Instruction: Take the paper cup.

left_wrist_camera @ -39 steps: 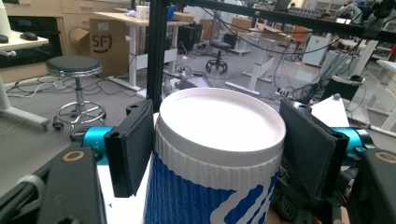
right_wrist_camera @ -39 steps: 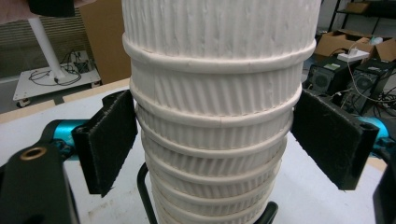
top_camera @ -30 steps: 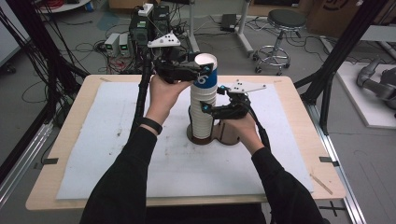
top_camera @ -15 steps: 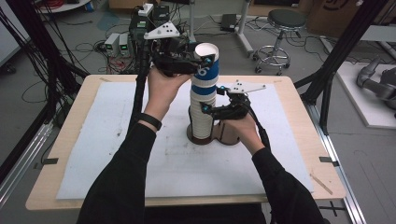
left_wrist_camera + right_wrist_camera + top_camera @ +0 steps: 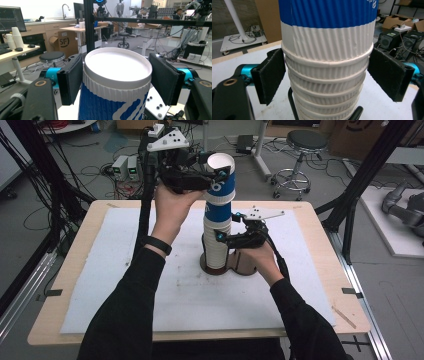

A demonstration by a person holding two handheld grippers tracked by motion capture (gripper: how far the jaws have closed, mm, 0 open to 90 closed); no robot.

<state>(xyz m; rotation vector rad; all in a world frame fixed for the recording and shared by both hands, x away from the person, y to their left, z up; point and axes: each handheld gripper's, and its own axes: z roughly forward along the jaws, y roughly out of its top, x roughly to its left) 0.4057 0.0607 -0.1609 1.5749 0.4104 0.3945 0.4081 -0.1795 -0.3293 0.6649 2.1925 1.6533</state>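
Two hand-held grippers: left hand-held gripper (image 5: 212, 175), right hand-held gripper (image 5: 220, 239); one cup stack (image 5: 218, 227); one stool (image 5: 305, 142).

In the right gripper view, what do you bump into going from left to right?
Left black pad → stack of paper cups → right black pad.

A pale wooden table (image 5: 320, 215) with a white mat (image 5: 200, 300) stands on a grey floor (image 5: 395, 280), ringed by black frame posts (image 5: 370, 165). Beyond the fingertips sit a round black stool (image 5: 305, 142), cardboard boxes (image 5: 62, 42) and trailing cables (image 5: 95, 170). Farther past them run wooden cabinets (image 5: 42, 26) with what may be a sink tap (image 5: 64, 7), and a monitor (image 5: 11, 18) on a desk. Light is even and bright.
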